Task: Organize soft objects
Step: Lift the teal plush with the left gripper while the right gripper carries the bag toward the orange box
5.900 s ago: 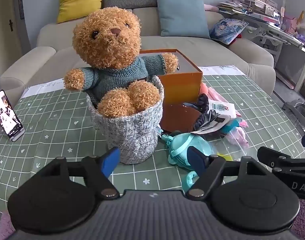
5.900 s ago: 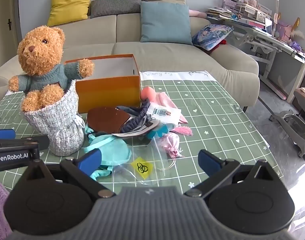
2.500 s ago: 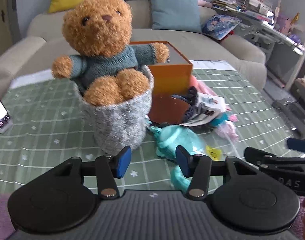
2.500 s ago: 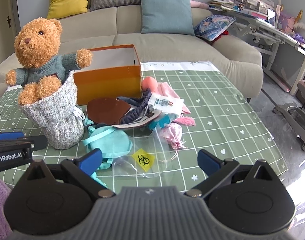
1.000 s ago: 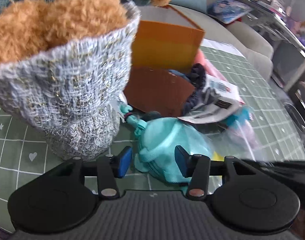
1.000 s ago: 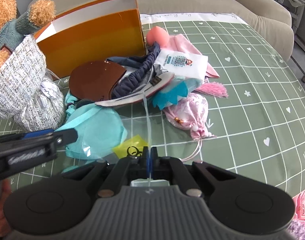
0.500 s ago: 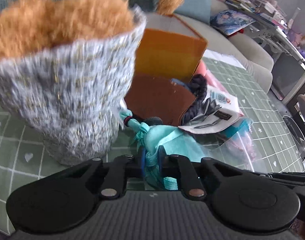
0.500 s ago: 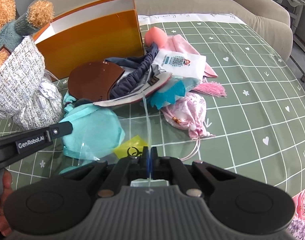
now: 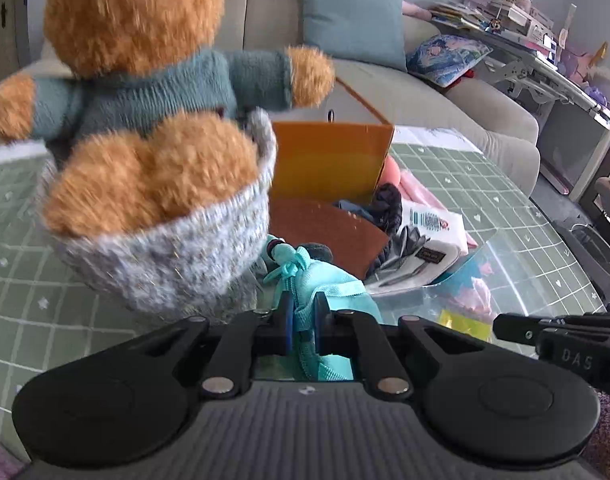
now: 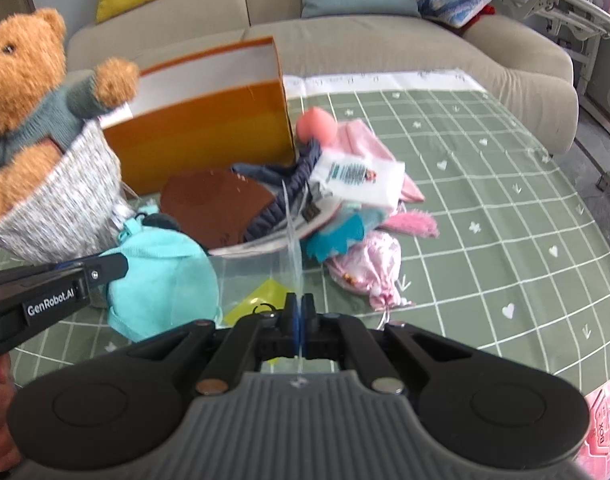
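I see the green checked tablecloth [image 10: 505,208] under everything, with the orange box [image 10: 209,136] at the far middle. Left of it the teddy bear [image 9: 145,80] sits in a grey knitted basket [image 9: 177,264]. Near that, my left gripper [image 9: 303,320] is closing, its jaws pinching the strap of the teal drawstring pouch [image 10: 161,280]. My right gripper [image 10: 299,320] is clamped together on the edge of a clear plastic bag [image 10: 261,276], which looks raised off the cloth, though blur makes that uncertain. A small pink pouch [image 10: 369,268] lies just right of the bag.
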Motion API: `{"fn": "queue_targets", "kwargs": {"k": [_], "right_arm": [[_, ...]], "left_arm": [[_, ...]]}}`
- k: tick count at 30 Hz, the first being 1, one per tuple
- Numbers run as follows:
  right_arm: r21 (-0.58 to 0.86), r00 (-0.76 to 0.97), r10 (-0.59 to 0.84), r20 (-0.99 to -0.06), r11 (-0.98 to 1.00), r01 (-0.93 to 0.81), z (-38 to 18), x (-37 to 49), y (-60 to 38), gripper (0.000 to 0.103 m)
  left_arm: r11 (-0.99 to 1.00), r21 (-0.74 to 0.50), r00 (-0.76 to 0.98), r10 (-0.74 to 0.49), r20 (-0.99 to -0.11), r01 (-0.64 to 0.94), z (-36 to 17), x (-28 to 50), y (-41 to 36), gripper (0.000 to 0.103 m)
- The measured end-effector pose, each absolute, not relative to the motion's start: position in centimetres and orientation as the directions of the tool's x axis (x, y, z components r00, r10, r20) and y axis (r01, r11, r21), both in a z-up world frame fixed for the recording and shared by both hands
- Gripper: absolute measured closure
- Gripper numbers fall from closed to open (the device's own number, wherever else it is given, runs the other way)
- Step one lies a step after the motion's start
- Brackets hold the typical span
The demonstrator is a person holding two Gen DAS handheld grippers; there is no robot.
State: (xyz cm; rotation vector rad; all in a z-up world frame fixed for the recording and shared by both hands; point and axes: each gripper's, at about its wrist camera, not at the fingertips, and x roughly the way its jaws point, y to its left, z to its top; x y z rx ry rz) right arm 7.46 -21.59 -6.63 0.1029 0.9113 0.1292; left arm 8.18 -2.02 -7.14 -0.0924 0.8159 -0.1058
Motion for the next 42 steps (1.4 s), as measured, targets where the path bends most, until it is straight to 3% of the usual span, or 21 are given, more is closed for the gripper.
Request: {"fn": "queue_targets", "kwargs": {"k": [24,42], "right_arm": [[0.096,0.759,0.141,-0.636,0.99,-0.103,2.6,1.6,-22.4,0.103],[0.037,0.78,0.111,-0.616,0.993,-0.112,5.2,-1.6,-21.5,0.103]], "left_arm": [[0.987,-0.065,0.812,-0.156,-0.562,0.145,2.5,1.9,-2.4,0.093],[0.987,-0.06,0.825,-0.159,-0.542,0.151,4.9,-1.3,-1.3,0.093]]}}
